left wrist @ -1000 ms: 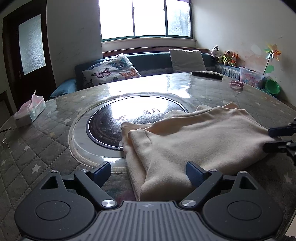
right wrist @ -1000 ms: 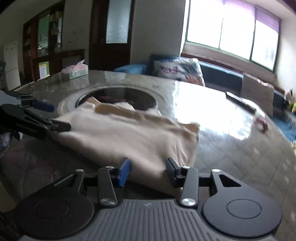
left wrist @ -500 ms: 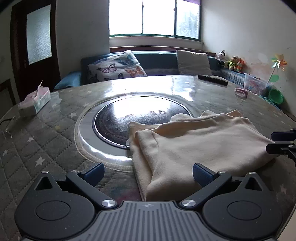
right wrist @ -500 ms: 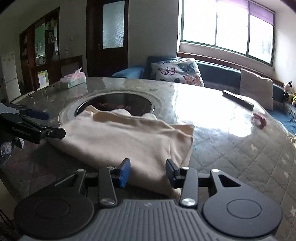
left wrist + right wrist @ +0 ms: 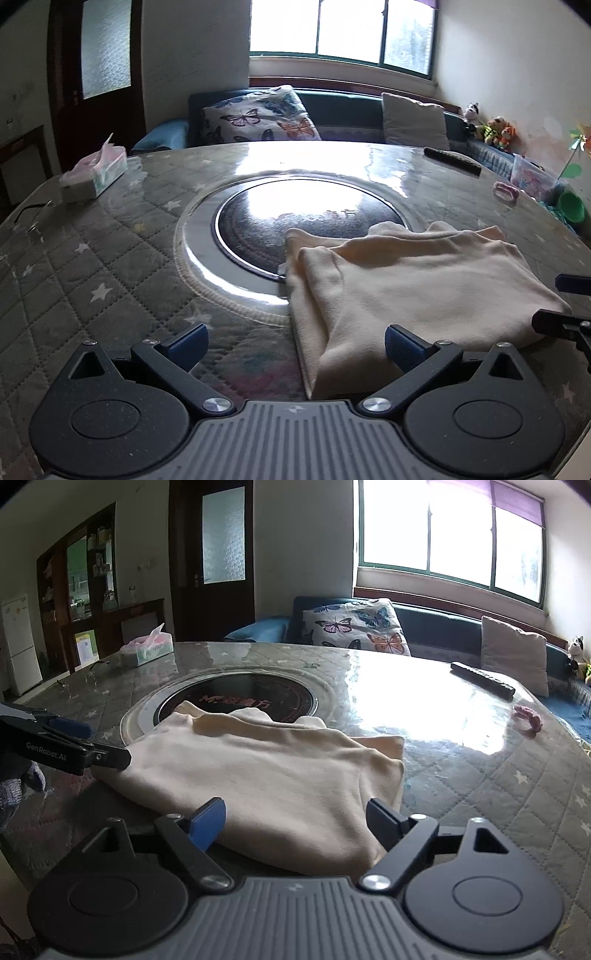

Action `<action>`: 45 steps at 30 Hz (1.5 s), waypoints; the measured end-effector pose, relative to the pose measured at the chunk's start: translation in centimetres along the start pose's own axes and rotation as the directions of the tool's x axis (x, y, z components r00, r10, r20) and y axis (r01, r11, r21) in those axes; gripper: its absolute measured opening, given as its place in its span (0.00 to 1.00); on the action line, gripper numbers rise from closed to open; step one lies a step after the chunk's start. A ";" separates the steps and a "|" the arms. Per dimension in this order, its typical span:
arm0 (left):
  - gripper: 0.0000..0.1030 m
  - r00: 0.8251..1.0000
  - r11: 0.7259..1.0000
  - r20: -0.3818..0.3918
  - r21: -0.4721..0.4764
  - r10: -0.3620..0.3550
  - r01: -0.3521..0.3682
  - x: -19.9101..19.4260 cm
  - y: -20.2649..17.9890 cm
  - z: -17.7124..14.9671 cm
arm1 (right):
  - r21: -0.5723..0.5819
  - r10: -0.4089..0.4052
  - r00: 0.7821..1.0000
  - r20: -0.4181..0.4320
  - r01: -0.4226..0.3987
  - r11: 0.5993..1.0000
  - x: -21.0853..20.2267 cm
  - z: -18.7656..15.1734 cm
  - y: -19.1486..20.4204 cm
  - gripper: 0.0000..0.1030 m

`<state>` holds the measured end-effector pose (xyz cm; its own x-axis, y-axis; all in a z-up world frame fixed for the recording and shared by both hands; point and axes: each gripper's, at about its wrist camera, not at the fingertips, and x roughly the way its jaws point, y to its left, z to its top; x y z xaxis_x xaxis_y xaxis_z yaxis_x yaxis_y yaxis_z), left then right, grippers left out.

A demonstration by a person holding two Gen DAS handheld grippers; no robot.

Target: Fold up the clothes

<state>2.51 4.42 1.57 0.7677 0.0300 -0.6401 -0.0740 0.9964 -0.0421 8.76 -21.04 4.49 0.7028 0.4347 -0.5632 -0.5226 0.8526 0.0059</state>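
- The left gripper [image 5: 293, 345] stands spread wide over the near edge of the cream garment [image 5: 410, 291], pinching nothing.
- The right gripper [image 5: 295, 821] is opening, its jaws either side of the garment's near fold, pads clear of it.
- Round table [image 5: 110, 266], quilted star-print cover under glossy film, dark inset disc [image 5: 280, 221] at centre.
- Tissue box [image 5: 94, 173], remote [image 5: 482, 679], butterfly cushion [image 5: 354, 626], bright window [image 5: 450, 531].
- The garment lies folded, rumpled, partly over the disc.
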 end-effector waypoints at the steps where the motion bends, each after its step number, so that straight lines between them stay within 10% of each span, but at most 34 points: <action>1: 1.00 1.000 1.000 -0.002 -0.002 0.007 -0.007 0.0 0.1 -0.1 | 0.002 -0.003 1.000 0.000 0.003 1.000 0.1 0.0 0.1 0.83; 45: 1.00 0.995 0.999 -0.091 -0.011 0.032 -0.033 -0.9 -1.1 -1.1 | 0.061 -0.054 0.996 -0.068 0.058 0.996 -0.1 -0.3 0.5 0.97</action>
<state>1.25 3.18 1.36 0.7039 0.0543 -0.7082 -0.1064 0.9939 -0.0296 8.30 -20.76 4.29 0.6956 0.3670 -0.6176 -0.4504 0.8925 0.0231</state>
